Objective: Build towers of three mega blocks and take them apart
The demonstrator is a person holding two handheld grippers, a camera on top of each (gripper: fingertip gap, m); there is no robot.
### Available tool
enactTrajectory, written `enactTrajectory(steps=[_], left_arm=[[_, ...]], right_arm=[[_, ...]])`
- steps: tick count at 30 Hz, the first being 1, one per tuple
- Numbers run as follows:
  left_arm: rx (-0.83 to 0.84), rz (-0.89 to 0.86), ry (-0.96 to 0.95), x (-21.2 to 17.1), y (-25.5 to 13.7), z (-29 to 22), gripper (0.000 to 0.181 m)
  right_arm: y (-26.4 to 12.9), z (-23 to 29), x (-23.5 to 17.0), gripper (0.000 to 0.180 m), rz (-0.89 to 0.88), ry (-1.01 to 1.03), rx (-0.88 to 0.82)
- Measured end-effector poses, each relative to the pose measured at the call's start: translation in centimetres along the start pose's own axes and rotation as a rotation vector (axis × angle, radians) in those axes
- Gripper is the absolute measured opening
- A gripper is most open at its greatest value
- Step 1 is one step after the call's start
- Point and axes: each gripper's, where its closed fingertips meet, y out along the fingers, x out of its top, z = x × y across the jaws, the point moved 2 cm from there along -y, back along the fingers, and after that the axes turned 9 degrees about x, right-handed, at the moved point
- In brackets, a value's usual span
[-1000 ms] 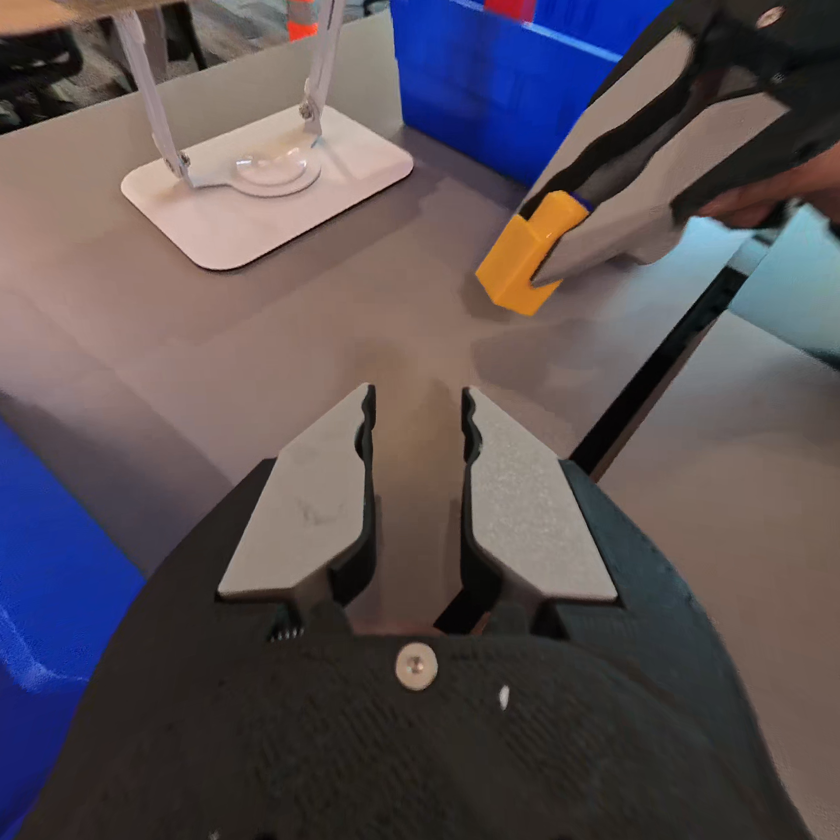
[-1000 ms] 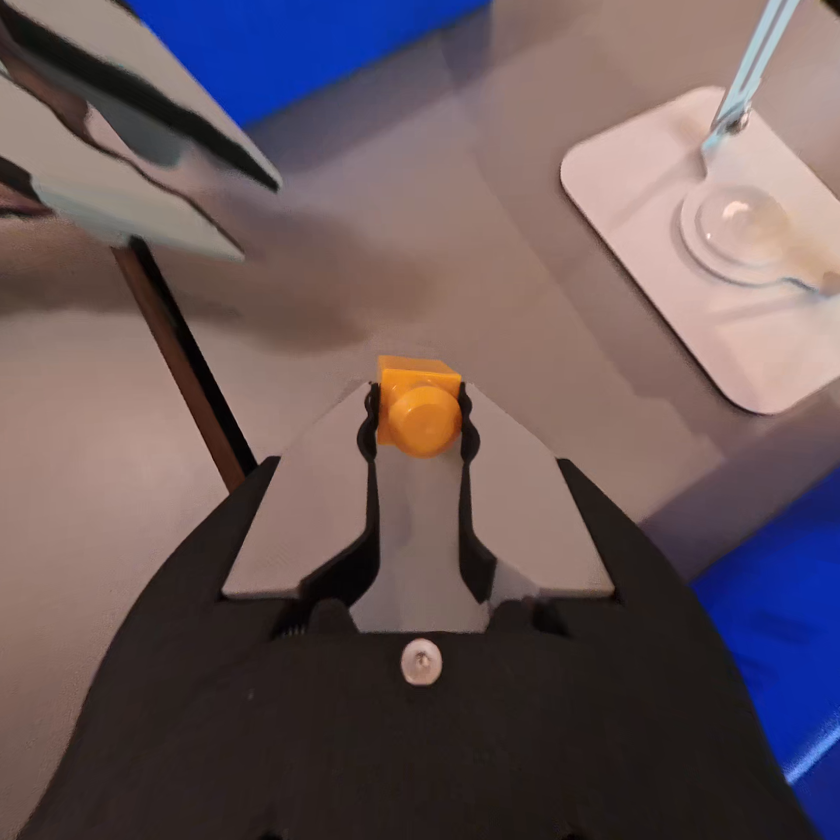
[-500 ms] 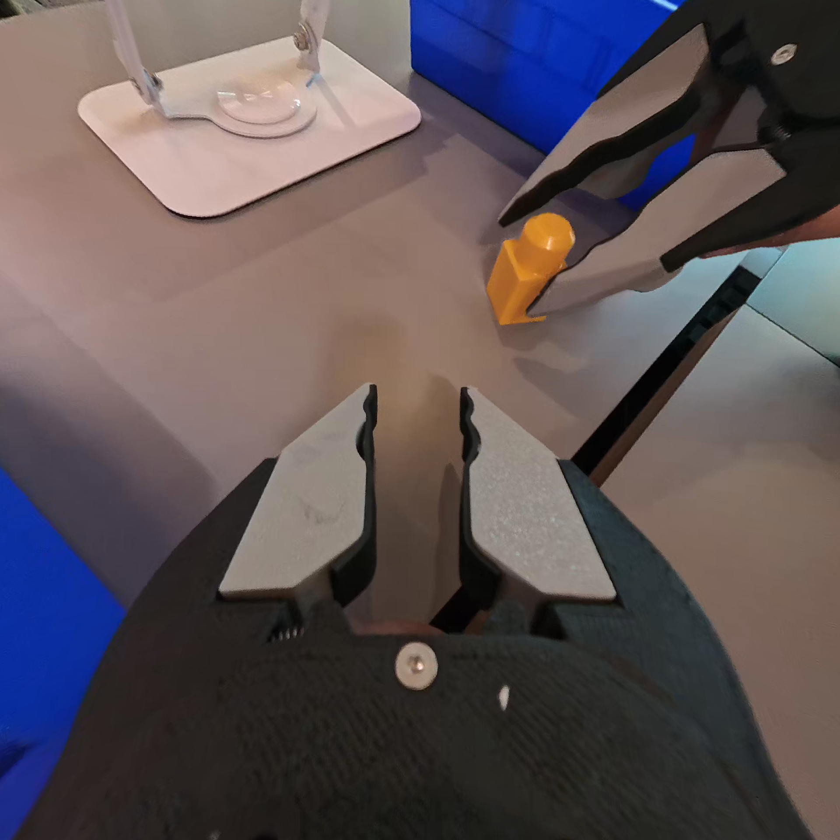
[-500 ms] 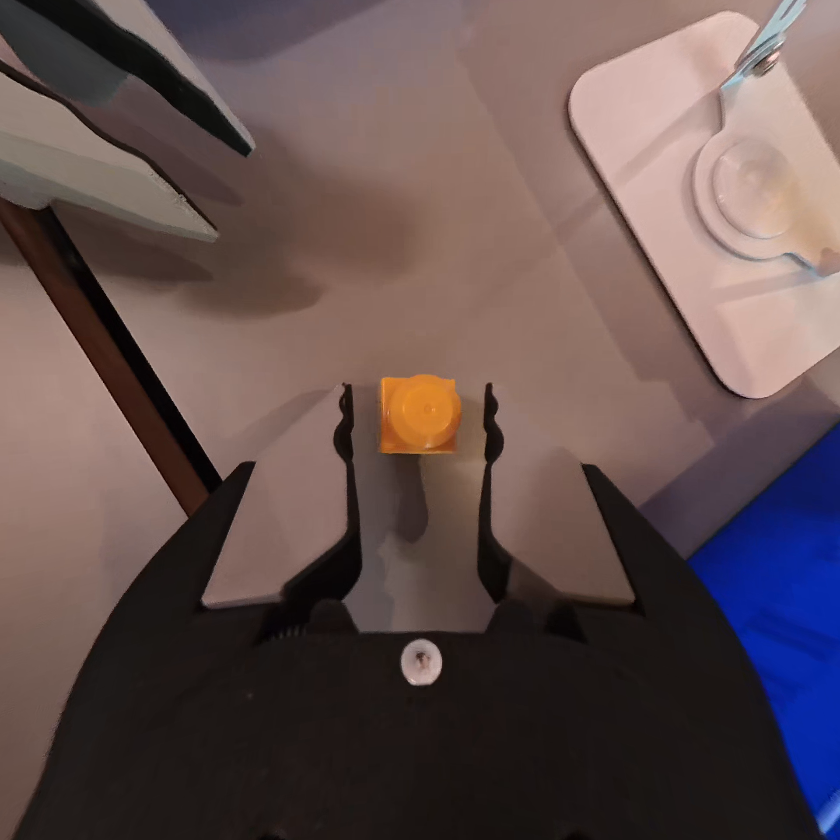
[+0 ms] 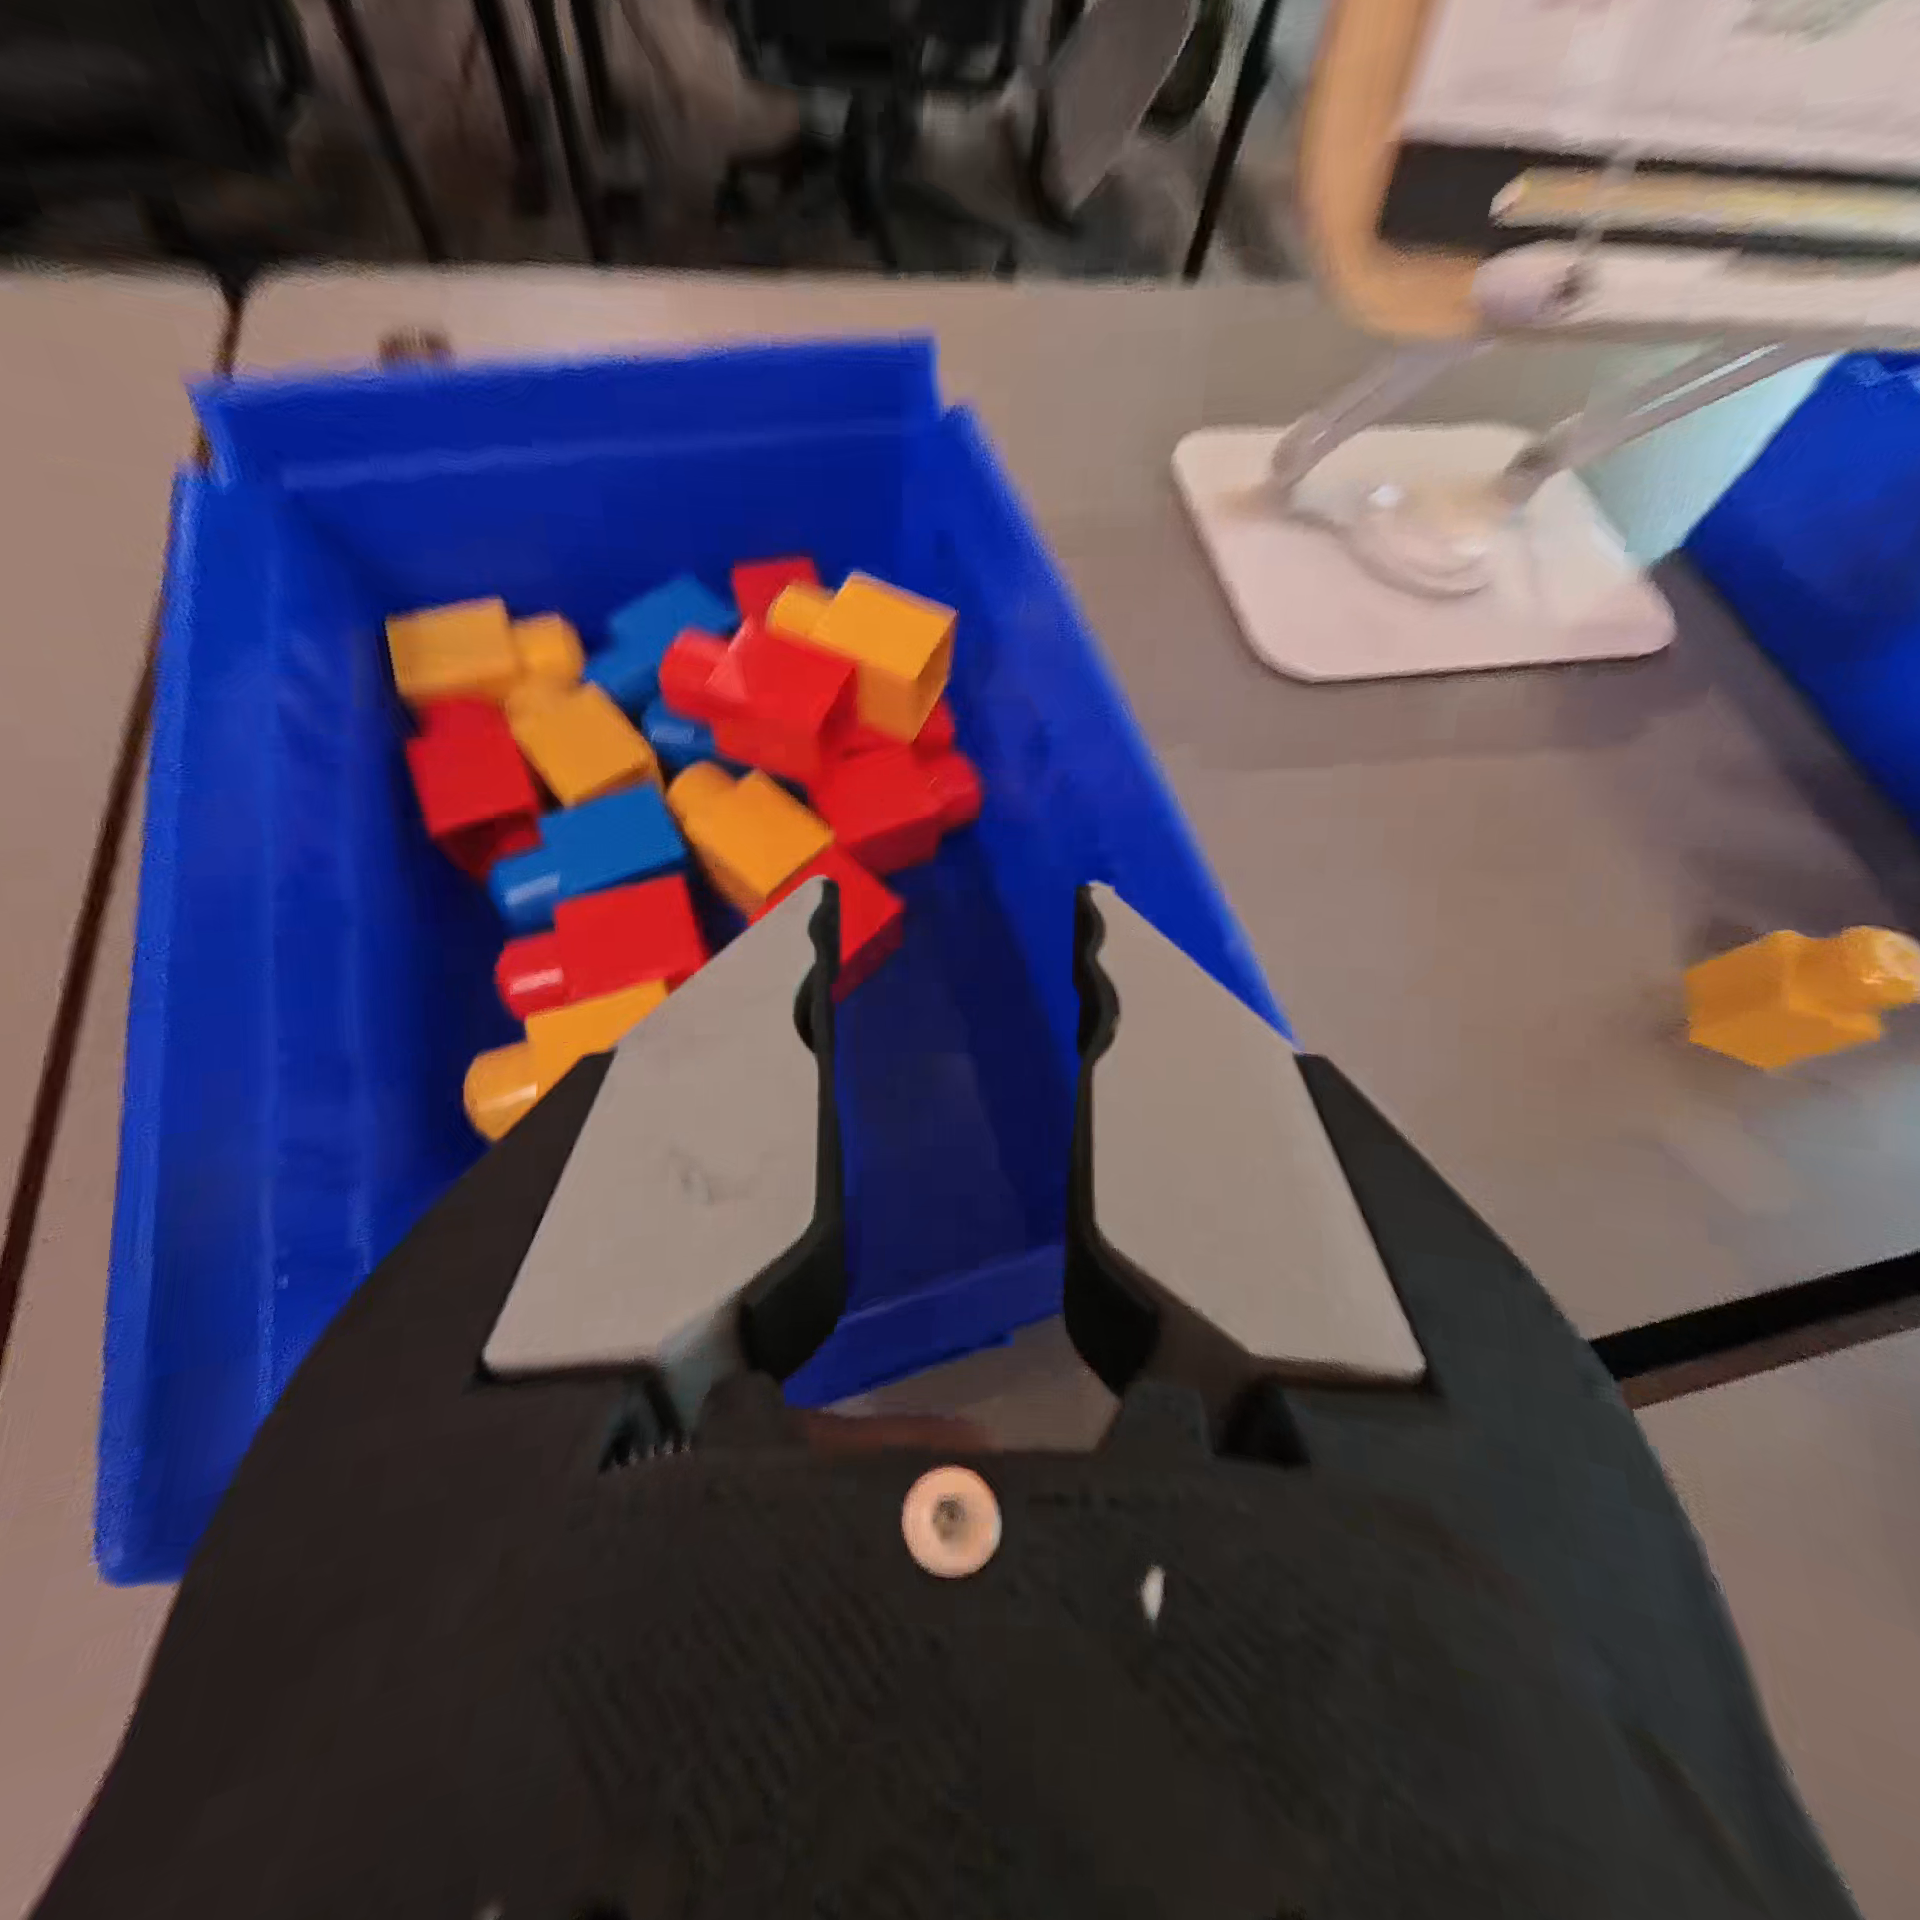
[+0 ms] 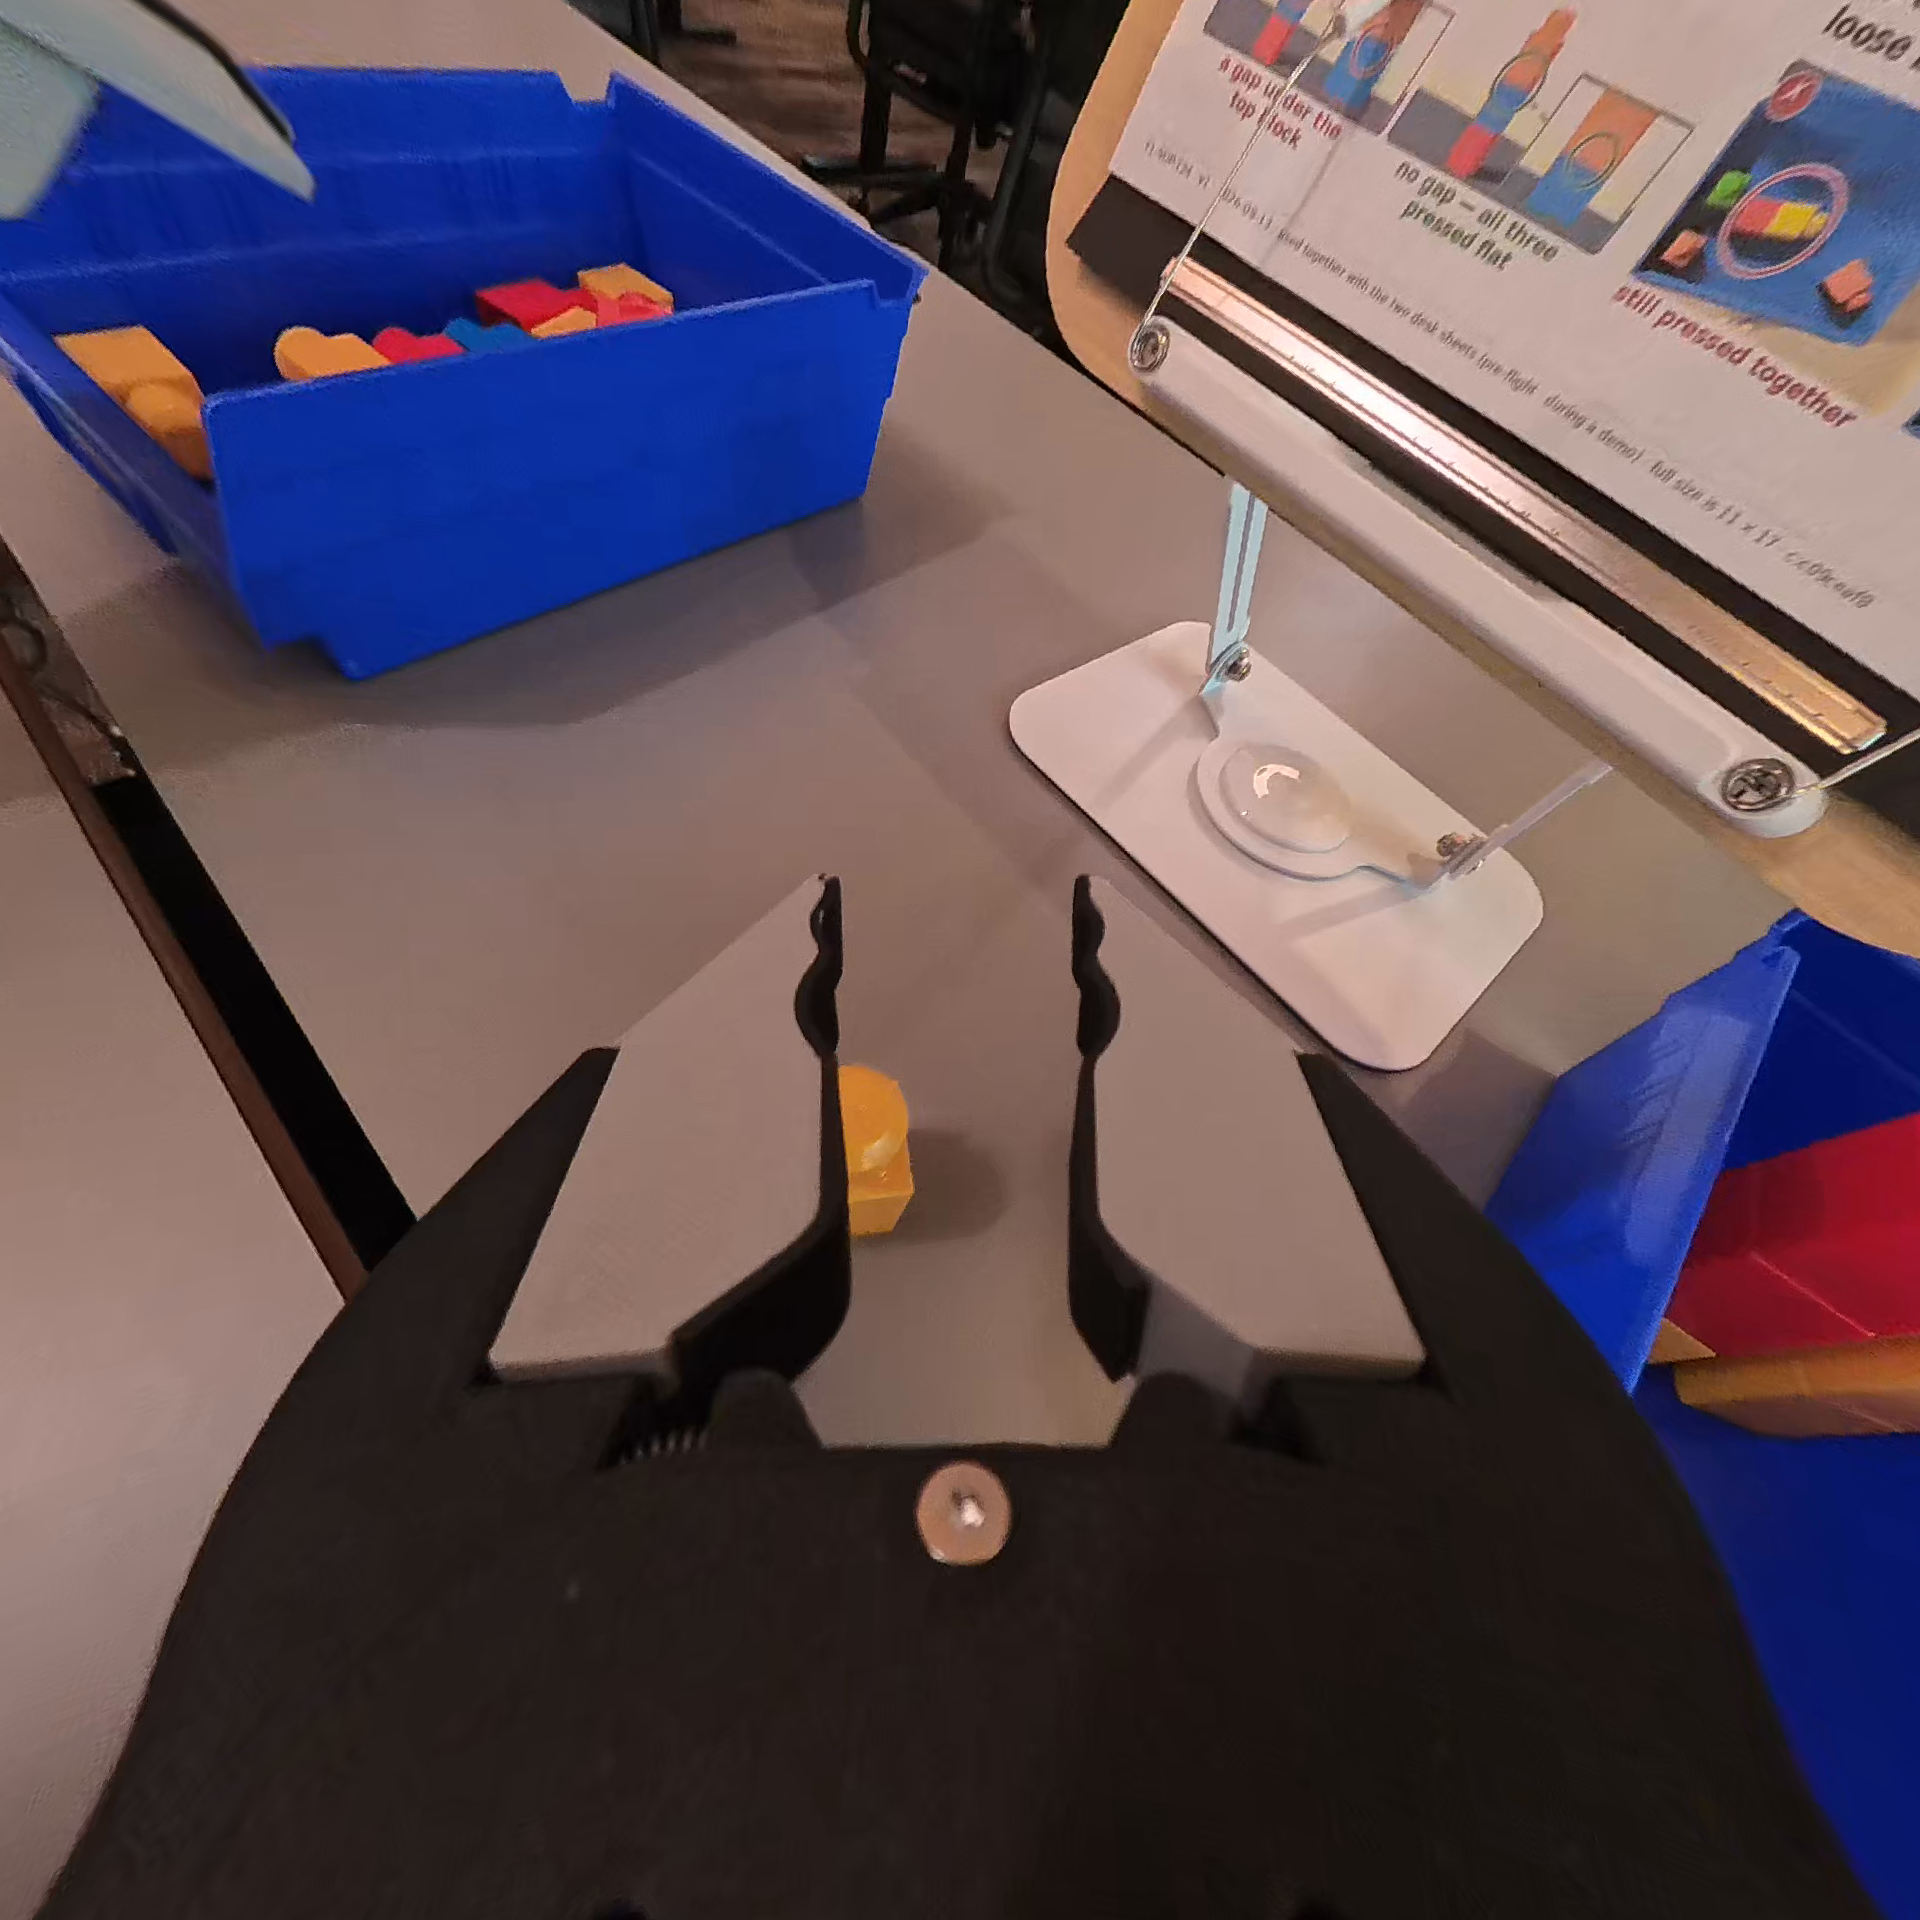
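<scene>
Grey tabletop (image 6: 623, 852) throughout. Right gripper (image 6: 954, 904): jaws apart, empty, over 1 orange block (image 6: 878, 1153) standing on the tabletop. Left gripper (image 5: 951, 909): jaws apart, empty, above the blue bin (image 5: 260, 935) of red, blue, orange blocks (image 5: 665, 800). Farther off, only in the right wrist view: white stand (image 6: 1278, 862) carrying an instruction sheet (image 6: 1558, 208).

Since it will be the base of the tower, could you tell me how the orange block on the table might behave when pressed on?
The orange block looks like rigid plastic, so probably stiff. It stands stud up on a flat base, so it likely won't roll. Small and alone on the smooth table, it may slide.
</scene>
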Motion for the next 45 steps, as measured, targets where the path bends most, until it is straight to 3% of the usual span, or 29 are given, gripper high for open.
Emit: enactTrajectory(steps=[5,9,13,23,35,38,41,45], left_arm=[[-0.001,0.212,0.029,-3.0,4.1,1.7,0.049],[-0.02,0.295,0.294,-4.4,6.2,1.5,0.047],[0.091,0.392,0.486,-5.8,7.9,3.5,0.046],[0.094,0.433,0.545,-6.3,9.4,3.6,0.036],[0.003,0.366,0.509,-0.8,2.3,2.4,0.034],[-0.037,0.35,0.646,0.2,-0.1,-0.4,0.034],[-0.103,0.343,0.823,0.4,-2.5,-4.4,0.034],[-0.347,0.317,1.065,-1.5,-6.3,-11.8,0.035]], right_arm=[[0.2,0.0,-0.1,0.04,-0.001,-0.005,-0.006],[0.7,0.2,-0.6,0.04,0.023,-0.016,-0.003],[0.9,0.6,-0.6,0.04,0.029,-0.026,0.005],[1.0,1.2,-0.4,0.037,0.03,-0.038,0.021],[1.4,1.7,-0.6,0.036,0.024,-0.032,0.063],[1.5,2.8,-0.1,0.038,-0.013,-0.042,0.133],[1.2,5.5,1.1,0.045,-0.115,-0.027,0.333],[0.1,7.7,2.7,0.052,-0.232,-0.017,0.494]])
